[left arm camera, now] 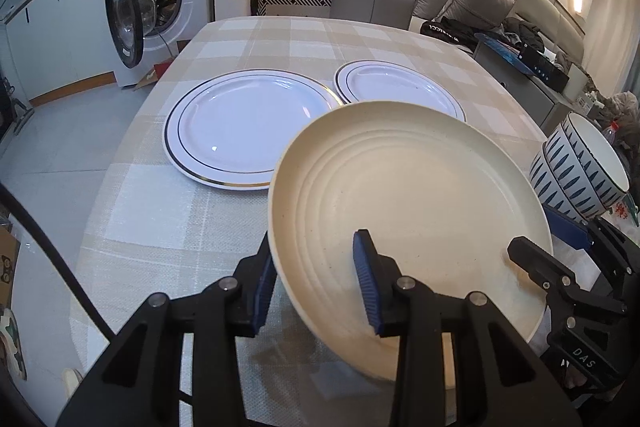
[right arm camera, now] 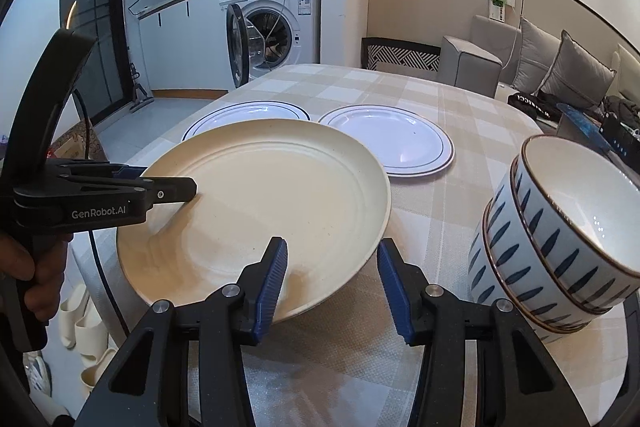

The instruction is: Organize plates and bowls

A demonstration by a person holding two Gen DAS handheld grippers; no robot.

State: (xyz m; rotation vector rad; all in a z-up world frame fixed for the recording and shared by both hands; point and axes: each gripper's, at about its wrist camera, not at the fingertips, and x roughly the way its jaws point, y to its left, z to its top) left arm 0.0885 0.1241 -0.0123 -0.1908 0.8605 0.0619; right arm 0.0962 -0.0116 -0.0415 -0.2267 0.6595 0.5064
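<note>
Cream plate [left arm camera: 408,211] hangs tilted above the checked table [left arm camera: 160,227], both grippers on its near rim: left gripper [left arm camera: 316,291] clamps the rim, right gripper [right arm camera: 332,283] straddles it, contact unclear. Two white plates [left arm camera: 248,127] lie beyond; stacked bowls [right arm camera: 560,227] sit at right.

White "GenRobot.AI" lettering runs along the black body of the left gripper [right arm camera: 191,187], seen off to the left of the right claw. "DAS" stands on the right gripper [left arm camera: 532,239] body, right of the left claw.
</note>
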